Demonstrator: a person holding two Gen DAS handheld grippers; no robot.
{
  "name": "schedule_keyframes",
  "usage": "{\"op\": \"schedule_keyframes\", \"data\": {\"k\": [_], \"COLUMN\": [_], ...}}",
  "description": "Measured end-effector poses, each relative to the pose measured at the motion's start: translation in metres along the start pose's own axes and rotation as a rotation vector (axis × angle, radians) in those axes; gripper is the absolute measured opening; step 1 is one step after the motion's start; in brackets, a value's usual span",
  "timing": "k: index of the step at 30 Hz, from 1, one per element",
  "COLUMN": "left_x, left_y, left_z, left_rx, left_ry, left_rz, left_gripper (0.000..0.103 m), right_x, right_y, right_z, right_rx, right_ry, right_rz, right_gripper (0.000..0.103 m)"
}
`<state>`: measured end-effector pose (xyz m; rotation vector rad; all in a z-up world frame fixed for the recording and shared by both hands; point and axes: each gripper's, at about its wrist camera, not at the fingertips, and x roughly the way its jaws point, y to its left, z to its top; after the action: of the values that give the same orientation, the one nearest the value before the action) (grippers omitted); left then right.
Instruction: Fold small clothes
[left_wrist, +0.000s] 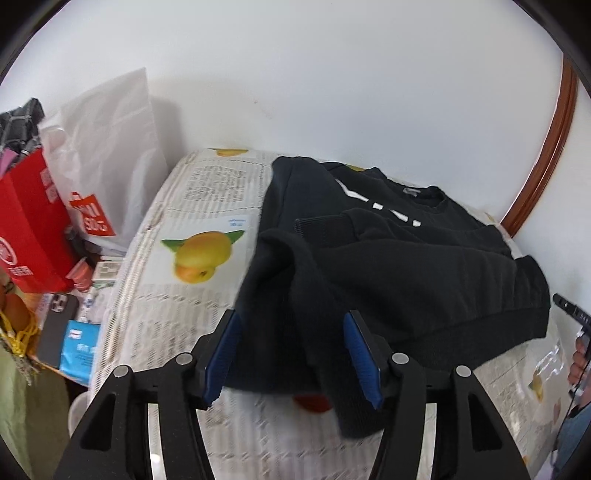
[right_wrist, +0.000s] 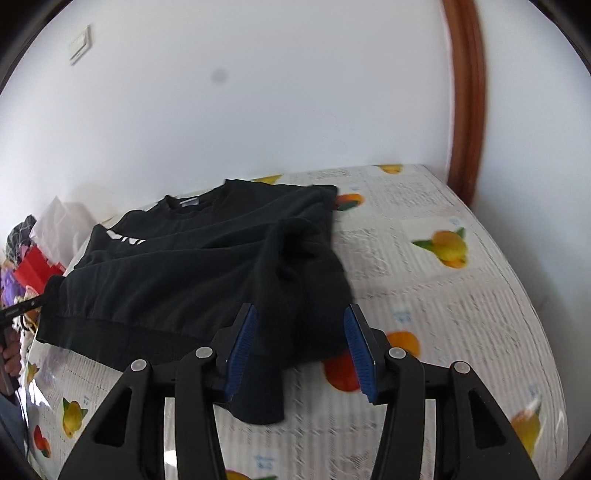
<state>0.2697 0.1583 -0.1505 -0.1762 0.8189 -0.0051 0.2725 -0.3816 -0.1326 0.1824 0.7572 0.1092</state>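
Nearest, both tongs hang released with jaws spread, each at a lower corner of the black sweater (left_wrist: 388, 258) at the desk's (left_wrist: 177, 314) near edge. The left tongs (left_wrist: 291, 354) straddle a bunched fold and a sleeve cuff that trails toward the near edge; the right tongs (right_wrist: 299, 350) do the same at the other corner, but whether the pads touch cloth cannot be told.

The sweater lies face up across the middle of the desk, its collar toward the far wall edge and both sleeves already laid inward. This looks like the hem stage: the next move probably calls for closing on both hem corners together, each trailing sleeve caught in, and carrying them toward the collar.

Off the desk's left edge sit a phone (left_wrist: 59, 325), a red bag (left_wrist: 33, 229) and a white bag (left_wrist: 110, 147), clear of the fold. Only the loose sleeves seem to hinder.
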Motion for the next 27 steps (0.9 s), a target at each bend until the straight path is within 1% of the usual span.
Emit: {"op": "schedule_keyframes", "data": {"k": [3, 6, 8, 9, 13, 14, 15, 16, 17, 18, 19, 20, 23, 27], "left_x": [-0.003, 0.002, 0.008, 0.013, 0.032, 0.036, 0.039, 0.041, 0.041, 0.040, 0.036, 0.034, 0.024, 0.005], "left_y": [0.011, 0.027, 0.034, 0.038, 0.038, 0.038, 0.037, 0.036, 0.034, 0.032, 0.030, 0.028, 0.026, 0.022], "left_z": [-0.006, -0.009, -0.010, -0.009, -0.010, -0.010, -0.011, -0.012, -0.012, -0.013, -0.014, -0.015, -0.020, -0.040], "left_rx": [-0.002, -0.039, -0.066, -0.080, -0.107, -0.116, -0.122, -0.124, -0.120, -0.113, -0.106, -0.099, -0.089, -0.085], "left_ry": [0.013, 0.031, 0.046, 0.052, 0.079, 0.086, 0.092, 0.097, 0.095, 0.093, 0.085, 0.079, 0.077, 0.094], "left_rz": [0.026, 0.035, 0.007, -0.028, -0.074, -0.091, -0.106, -0.117, -0.124, -0.139, -0.131, -0.121, -0.113, -0.116], "left_gripper": [0.056, 0.056, 0.056, 0.056, 0.054, 0.047, 0.042, 0.035, 0.024, 0.020, 0.019, 0.017, 0.017, 0.016], "right_x": [0.008, 0.020, 0.032, 0.039, 0.060, 0.066, 0.071, 0.073, 0.072, 0.070, 0.067, 0.065, 0.057, 0.040], "right_y": [-0.015, -0.021, -0.023, -0.024, -0.021, -0.021, -0.021, -0.021, -0.019, -0.016, -0.014, -0.012, -0.012, -0.014], "right_z": [0.001, 0.007, 0.010, 0.010, 0.008, 0.007, 0.006, 0.006, 0.006, 0.005, 0.005, 0.003, -0.003, -0.014], "right_rx": [0.068, 0.105, 0.122, 0.133, 0.159, 0.169, 0.181, 0.185, 0.171, 0.140, 0.120, 0.107, 0.107, 0.106], "right_ry": [0.020, 0.024, 0.050, 0.069, 0.111, 0.126, 0.143, 0.141, 0.129, 0.120, 0.114, 0.113, 0.122, 0.126], "right_rz": [-0.003, 0.009, 0.002, 0.009, 0.062, 0.070, 0.082, 0.093, 0.089, 0.083, 0.079, 0.075, 0.078, 0.070], "right_gripper": [0.046, 0.046, 0.046, 0.046, 0.045, 0.040, 0.036, 0.031, 0.025, 0.023, 0.020, 0.019, 0.019, 0.019]}}
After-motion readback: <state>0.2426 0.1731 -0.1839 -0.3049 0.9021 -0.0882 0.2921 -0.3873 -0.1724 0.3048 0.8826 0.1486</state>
